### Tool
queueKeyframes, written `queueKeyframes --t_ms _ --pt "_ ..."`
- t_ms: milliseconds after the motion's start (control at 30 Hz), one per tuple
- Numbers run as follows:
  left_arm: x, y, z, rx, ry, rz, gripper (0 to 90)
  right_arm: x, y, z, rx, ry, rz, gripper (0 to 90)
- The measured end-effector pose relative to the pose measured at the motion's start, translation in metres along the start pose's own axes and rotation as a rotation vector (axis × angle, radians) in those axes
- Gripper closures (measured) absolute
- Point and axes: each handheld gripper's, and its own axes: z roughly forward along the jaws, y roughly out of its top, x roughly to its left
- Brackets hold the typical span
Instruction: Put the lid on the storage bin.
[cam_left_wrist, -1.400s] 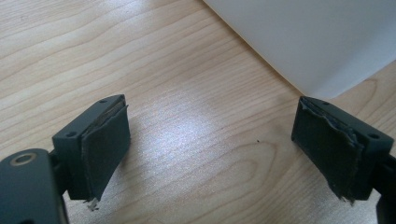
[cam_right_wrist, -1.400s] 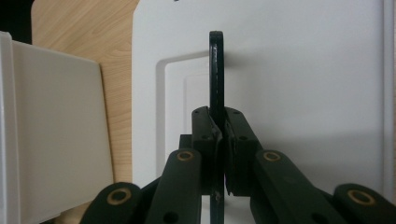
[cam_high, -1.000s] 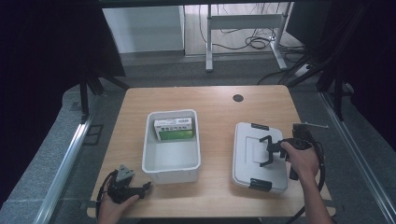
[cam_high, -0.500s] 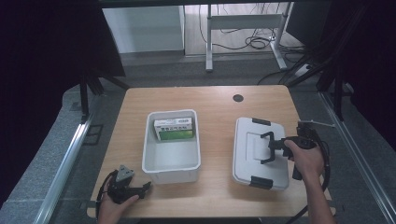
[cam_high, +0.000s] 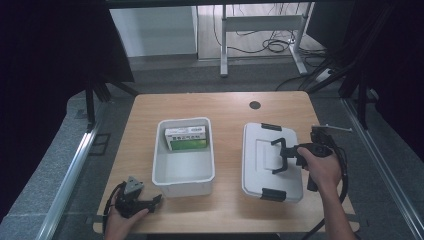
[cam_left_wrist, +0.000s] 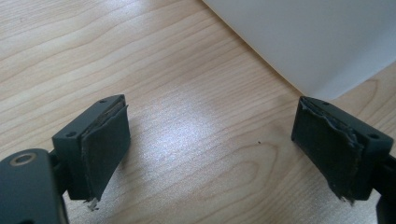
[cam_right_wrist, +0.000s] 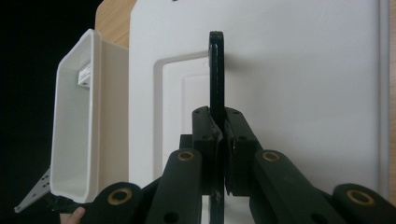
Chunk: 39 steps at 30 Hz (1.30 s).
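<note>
A white lid (cam_high: 260, 165) with black end clips lies flat on the right of the wooden table (cam_high: 230, 107). My right gripper (cam_high: 290, 152) is shut on its upright black handle (cam_high: 279, 155). The right gripper view has the jaws (cam_right_wrist: 219, 119) pinching that thin handle (cam_right_wrist: 216, 65) over the lid (cam_right_wrist: 308, 74). An open white bin (cam_high: 184, 175) stands left of the lid, with a green box (cam_high: 186, 138) at its far end. My left gripper (cam_high: 156, 201) rests at the table's front left, open with nothing between its pads (cam_left_wrist: 105, 140), just short of the bin's corner (cam_left_wrist: 317, 42).
A round cable hole (cam_high: 255, 105) sits near the table's far edge. Dark curtains and metal rails flank the table. A desk frame with cables (cam_high: 260, 45) stands beyond it. A gap of bare wood separates the bin from the lid.
The lid and my right gripper have shifted slightly left, toward the bin. The left gripper has stayed in place.
</note>
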Motion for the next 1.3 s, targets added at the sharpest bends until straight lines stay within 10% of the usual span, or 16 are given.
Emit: queueKeyframes --t_ms 1300 --pt "0.000 0.000 0.000 0.001 0.002 0.000 11.6 0.116 0.022 0.019 0.047 0.066 -0.094 85.0"
